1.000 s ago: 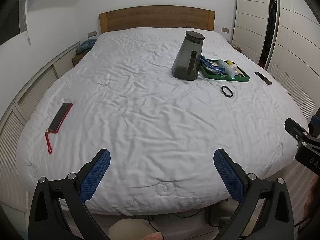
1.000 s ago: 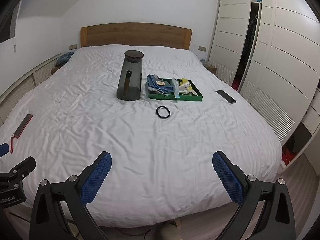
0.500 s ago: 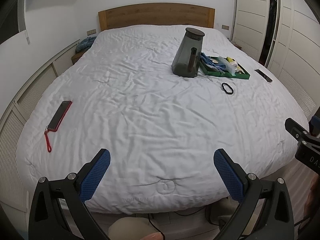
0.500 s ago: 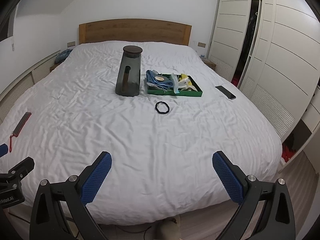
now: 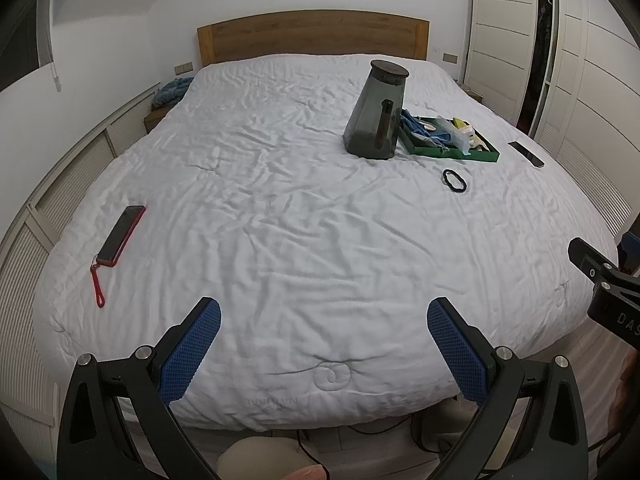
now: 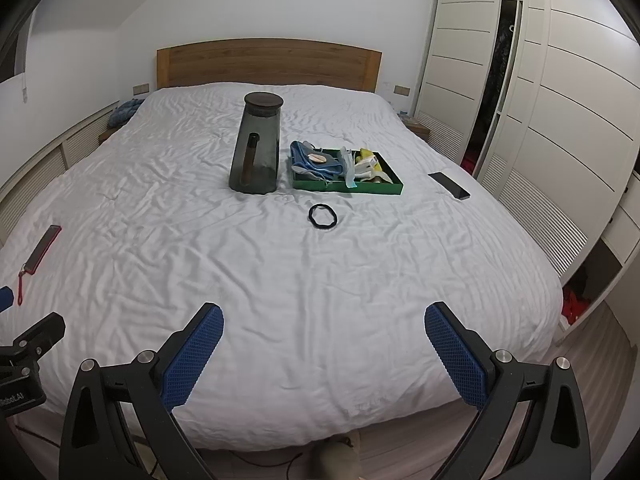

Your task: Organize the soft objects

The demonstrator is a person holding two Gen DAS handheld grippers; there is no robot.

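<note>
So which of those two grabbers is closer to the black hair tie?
Right. The right gripper faces the black hair tie almost straight ahead across the bed; the left gripper sits further left, with it off diagonally right.

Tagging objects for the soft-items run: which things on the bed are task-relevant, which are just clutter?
Task-relevant:
- green tray holding a blue cloth and other soft bits
- black hair tie, loose on the duvet in front of the tray

Just lying about:
- dark pitcher
- phone with red strap
- black phone

Both grippers open, empty.
</note>
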